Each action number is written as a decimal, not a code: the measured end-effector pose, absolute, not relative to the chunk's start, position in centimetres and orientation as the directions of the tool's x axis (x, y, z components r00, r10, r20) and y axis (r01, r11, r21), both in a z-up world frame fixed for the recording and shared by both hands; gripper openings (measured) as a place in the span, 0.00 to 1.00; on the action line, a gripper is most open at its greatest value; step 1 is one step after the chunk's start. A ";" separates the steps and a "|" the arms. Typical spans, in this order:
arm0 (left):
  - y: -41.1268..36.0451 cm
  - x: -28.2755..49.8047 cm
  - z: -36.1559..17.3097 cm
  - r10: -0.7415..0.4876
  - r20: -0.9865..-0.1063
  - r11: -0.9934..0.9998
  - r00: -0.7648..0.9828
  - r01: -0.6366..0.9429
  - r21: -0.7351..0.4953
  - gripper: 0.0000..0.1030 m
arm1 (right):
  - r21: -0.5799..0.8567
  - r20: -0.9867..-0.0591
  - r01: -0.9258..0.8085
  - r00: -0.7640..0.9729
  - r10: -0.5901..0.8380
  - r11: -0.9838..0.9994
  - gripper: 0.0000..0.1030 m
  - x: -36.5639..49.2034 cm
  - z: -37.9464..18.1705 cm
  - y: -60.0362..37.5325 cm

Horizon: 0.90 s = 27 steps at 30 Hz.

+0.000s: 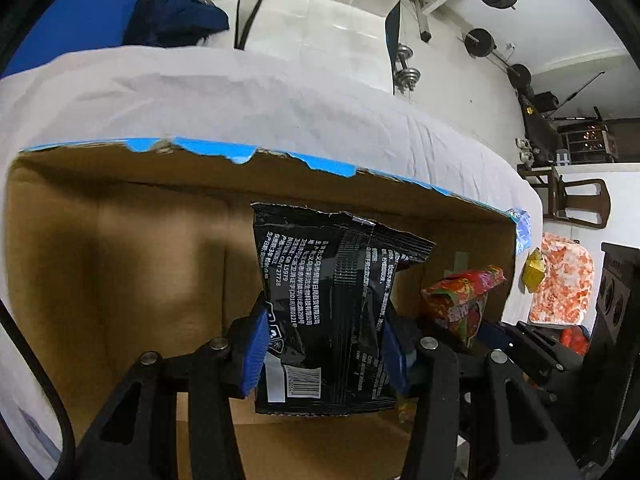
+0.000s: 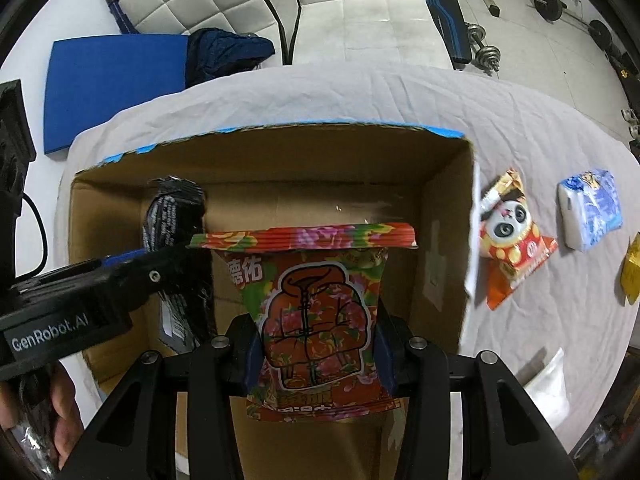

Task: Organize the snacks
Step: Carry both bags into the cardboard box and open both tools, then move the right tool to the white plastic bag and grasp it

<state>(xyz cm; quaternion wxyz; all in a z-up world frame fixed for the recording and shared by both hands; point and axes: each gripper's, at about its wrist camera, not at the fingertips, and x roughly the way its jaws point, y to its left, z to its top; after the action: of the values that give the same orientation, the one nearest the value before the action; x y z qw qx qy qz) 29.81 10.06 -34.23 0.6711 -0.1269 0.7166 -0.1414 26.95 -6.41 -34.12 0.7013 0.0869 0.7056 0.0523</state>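
Over the open cardboard box (image 2: 280, 168), both packets held at once: left hand-held gripper (image 1: 324, 344) clamped across the waist of the black snack bag (image 1: 332, 312), blue pads pressing its two edges, bag hanging upright above the box floor; right hand-held gripper (image 2: 316, 350) clamped the same way on the red floral snack bag (image 2: 316, 312), top seal flared wide above the jaws. Seen from the right wrist, black bag and left tool crowding the left side of the box, just beside the floral bag, nearly touching it; so a likely snag if released together, one packet landing on or against the other and tipping askew instead of lying flat. Held only by the edges of soft, air-filled film; a twist or a slip probable if either grip eases unevenly. Torn, blue-taped rim of the box close to the black bag's upper corner in the left view; could catch there on the way down. Outside the box, on the white-clothed worktop (image 2: 520, 120), more snacks waiting: panda packet (image 2: 512, 240) just beside the box's right wall, blue-and-white pack (image 2: 592, 208) farther right, yellow packet (image 2: 632, 272) at the edge of view; sorting judged far from finished.
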 end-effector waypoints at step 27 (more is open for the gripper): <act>11.3 28.8 -33.1 -0.254 -0.967 0.967 -0.006 0.020 -0.254 0.92 | 0.156 -0.988 0.066 0.022 0.155 0.986 0.90 25.6 -33.4 -5.2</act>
<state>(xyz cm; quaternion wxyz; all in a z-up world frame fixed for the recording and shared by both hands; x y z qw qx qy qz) 28.75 11.34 -33.06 0.7001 -0.0832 0.7024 -0.0976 25.64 -5.16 -33.41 0.7104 0.0790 0.6987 0.0314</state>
